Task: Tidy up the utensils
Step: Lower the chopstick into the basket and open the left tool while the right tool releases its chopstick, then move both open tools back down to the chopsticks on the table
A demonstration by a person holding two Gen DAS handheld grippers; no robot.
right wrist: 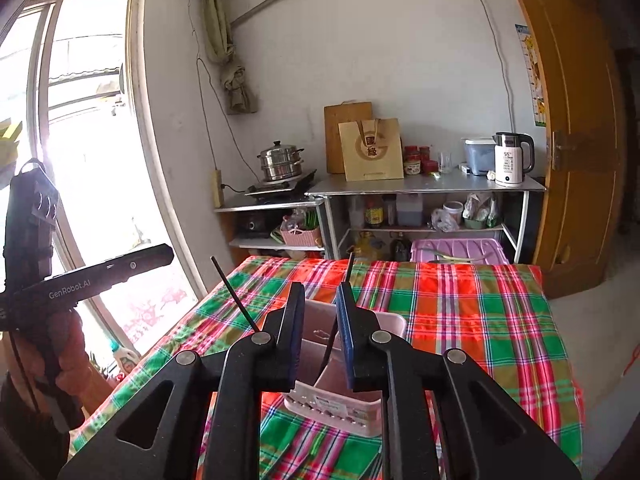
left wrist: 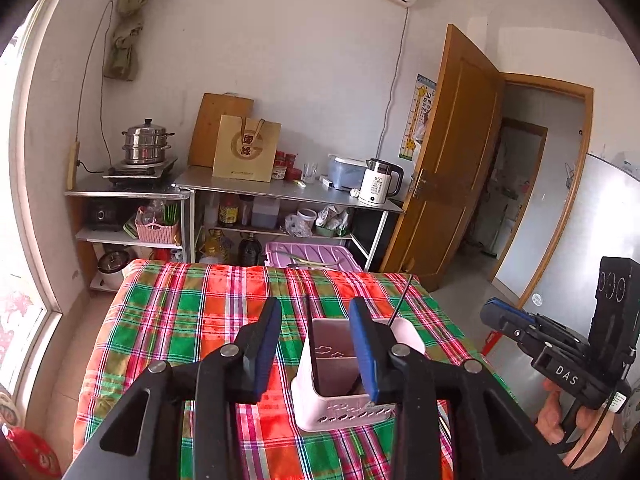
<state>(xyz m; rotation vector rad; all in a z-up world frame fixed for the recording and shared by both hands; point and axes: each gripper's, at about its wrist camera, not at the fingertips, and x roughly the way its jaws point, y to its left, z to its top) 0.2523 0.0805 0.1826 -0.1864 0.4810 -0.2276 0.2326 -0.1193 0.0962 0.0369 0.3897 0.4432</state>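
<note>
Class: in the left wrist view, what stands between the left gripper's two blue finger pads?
In the left wrist view, the white utensil holder on the plaid cloth, with a dark chopstick upright inside.

Counts, both wrist views:

- Utensil holder (left wrist: 340, 408): 1, white and pink, on the plaid tablecloth (left wrist: 180, 320); 2 compartments visible inside.
- Chopsticks: 2 dark sticks, chopstick A (right wrist: 235, 295) and chopstick B (right wrist: 349, 270).
- Grippers: 2, left gripper (left wrist: 316, 344) and right gripper (right wrist: 320, 332), each with 2 blue-padded fingers.
- Tables: 1.
- Metal counters at the wall: 2.
- Steamer pot (left wrist: 146, 142): 1, two tiers.
- Kettle (left wrist: 380, 182): 1.
- Paper bag (left wrist: 246, 148): 1.
- Cutting board (left wrist: 212, 120): 1.
- Purple lidded bin (left wrist: 312, 254): 1.
- Doors: 1.
</note>
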